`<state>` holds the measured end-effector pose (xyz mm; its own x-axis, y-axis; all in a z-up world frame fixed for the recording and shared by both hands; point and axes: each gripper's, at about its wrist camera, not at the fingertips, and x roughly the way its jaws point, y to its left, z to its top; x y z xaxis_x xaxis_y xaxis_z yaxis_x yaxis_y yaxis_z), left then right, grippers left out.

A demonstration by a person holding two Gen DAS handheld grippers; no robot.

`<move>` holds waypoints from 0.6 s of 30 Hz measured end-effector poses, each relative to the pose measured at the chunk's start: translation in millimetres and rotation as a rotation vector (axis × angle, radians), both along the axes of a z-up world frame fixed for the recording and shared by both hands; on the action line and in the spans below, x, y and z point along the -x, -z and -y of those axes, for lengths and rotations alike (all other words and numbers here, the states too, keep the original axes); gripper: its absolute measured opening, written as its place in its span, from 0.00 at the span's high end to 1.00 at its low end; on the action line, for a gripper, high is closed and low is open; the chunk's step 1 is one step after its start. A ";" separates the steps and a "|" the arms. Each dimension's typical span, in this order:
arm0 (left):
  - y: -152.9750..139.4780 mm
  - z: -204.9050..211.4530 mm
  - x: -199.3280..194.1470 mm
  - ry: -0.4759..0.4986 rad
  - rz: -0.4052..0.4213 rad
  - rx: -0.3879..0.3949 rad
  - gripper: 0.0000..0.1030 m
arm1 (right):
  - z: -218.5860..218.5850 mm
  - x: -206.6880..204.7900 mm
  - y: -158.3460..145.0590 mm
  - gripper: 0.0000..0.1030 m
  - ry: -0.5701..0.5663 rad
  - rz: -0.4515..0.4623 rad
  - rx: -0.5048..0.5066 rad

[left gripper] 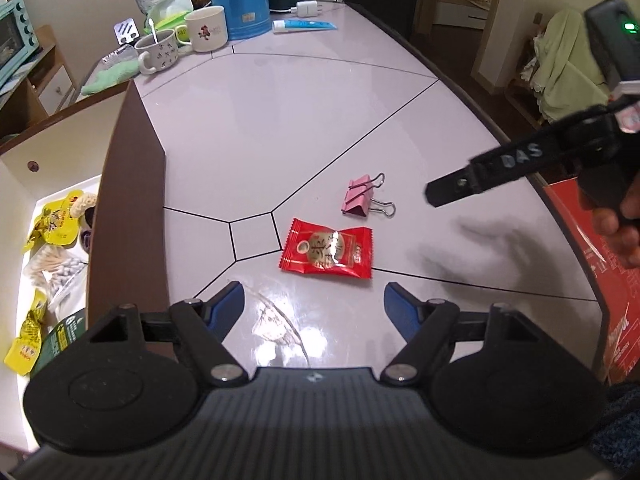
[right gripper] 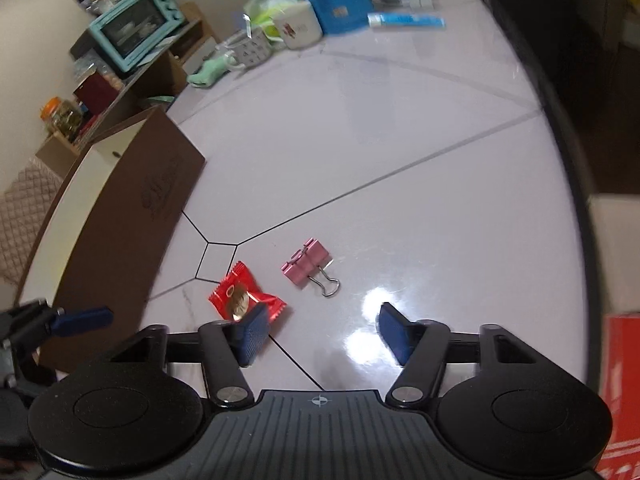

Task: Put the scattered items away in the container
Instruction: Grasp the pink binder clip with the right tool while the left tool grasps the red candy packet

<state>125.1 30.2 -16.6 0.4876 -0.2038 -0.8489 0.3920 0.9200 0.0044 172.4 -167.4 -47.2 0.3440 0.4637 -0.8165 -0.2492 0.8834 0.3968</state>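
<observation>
Two loose items remain on the glossy pale tabletop with black inlay lines (left gripper: 304,120): a red crinkle-edged foil candy wrapper (left gripper: 327,254) and, just beside it to the far right, a pink metal binder clip with wire handles (left gripper: 365,199); they lie apart, not touching. The brown open-topped cardboard box with a white lining (left gripper: 132,184) stands at the left, already holding yellow sachets and other packets. Left gripper (left gripper: 314,304) hovers near the candy, blue-padded jaws wide apart, nothing between them. Right gripper (right gripper: 320,330) is also above the table, jaws apart and empty; in the right wrist view its left pad overlaps the near corner of the candy, though contact cannot be told from this view, and the clip sits just ahead between the fingers' lines. The right wrist view is motion-blurred. Judgement: task mostly done, two picks left. Risks: the slick surface may let the flat candy skid out as the jaws close; the thin wrapper offers little to pinch; the clip's wire handles may pivot and slip from the pads; both grippers working this small area could collide; the box's tall near wall could catch an item carried too low.
</observation>
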 end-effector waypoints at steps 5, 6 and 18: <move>8.3 -4.6 -13.9 -0.006 -0.029 0.002 0.28 | -5.1 -22.1 14.5 0.52 0.041 -0.042 -0.083; 10.0 -5.4 -16.8 -0.007 -0.034 0.002 0.28 | -5.9 -26.7 17.6 0.58 0.053 -0.055 -0.102; 30.7 -0.3 -42.5 0.024 -0.077 0.008 0.28 | -1.3 -58.5 46.2 0.99 0.140 -0.183 -0.203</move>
<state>167.7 30.5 -47.3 0.4159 -0.2216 -0.8820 0.4124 0.9104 -0.0342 230.9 -166.1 -93.4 0.2718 0.5820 -0.7664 -0.0389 0.8024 0.5955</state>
